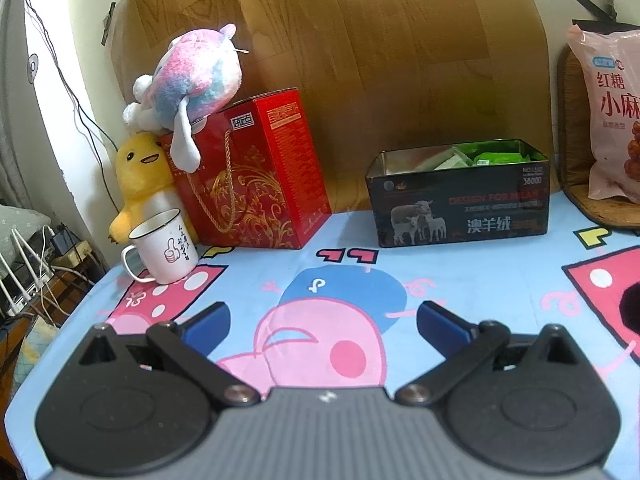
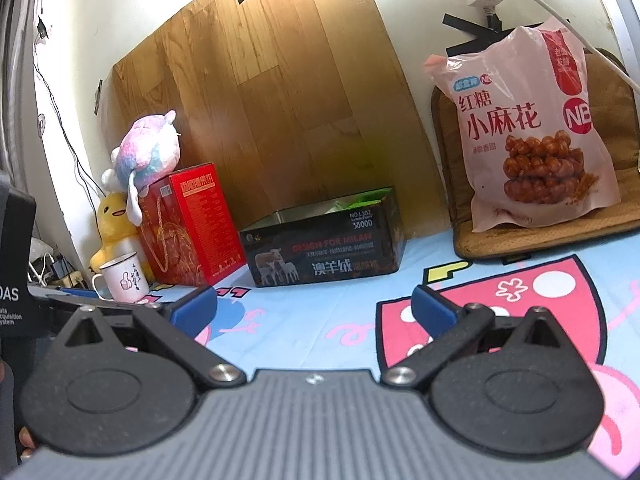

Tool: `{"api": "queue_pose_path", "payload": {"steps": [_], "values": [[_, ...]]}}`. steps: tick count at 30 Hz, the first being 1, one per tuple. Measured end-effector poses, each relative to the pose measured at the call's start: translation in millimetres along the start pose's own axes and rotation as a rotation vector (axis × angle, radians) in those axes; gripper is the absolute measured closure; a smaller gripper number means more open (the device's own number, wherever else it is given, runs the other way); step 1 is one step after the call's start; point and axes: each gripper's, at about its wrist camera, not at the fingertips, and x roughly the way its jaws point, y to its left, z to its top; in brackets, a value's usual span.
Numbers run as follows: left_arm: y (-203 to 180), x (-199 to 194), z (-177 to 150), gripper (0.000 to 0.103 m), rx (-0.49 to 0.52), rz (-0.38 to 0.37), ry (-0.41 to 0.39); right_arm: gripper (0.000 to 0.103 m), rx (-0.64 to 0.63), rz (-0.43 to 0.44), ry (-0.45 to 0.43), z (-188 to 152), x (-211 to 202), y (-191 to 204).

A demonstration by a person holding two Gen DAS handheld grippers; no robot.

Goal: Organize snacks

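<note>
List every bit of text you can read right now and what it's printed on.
"红糖 小麻花", "NB": pink snack bag.
"DESIGN FOR MILAN", "澳羊绒", "3600D": black tin.
"DAS": black device at the left edge, cut off.
Red gift box and white mug: print too small or blurred to read.

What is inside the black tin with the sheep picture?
The black tin is open-topped. Green-wrapped packets and a pale one show at its right end. Its front wall hides the bottom and how many packets there are; the left end looks empty.
</note>
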Motion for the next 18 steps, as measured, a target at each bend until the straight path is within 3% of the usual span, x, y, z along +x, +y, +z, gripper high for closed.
{"api": "queue_pose_path", "payload": {"steps": [18], "values": [[-5.1,2.2,-2.0,0.0,-0.001,-0.043,0.054,0.0,0.007,-0.009,0.003,-0.1,1.0,-2.3]]}}
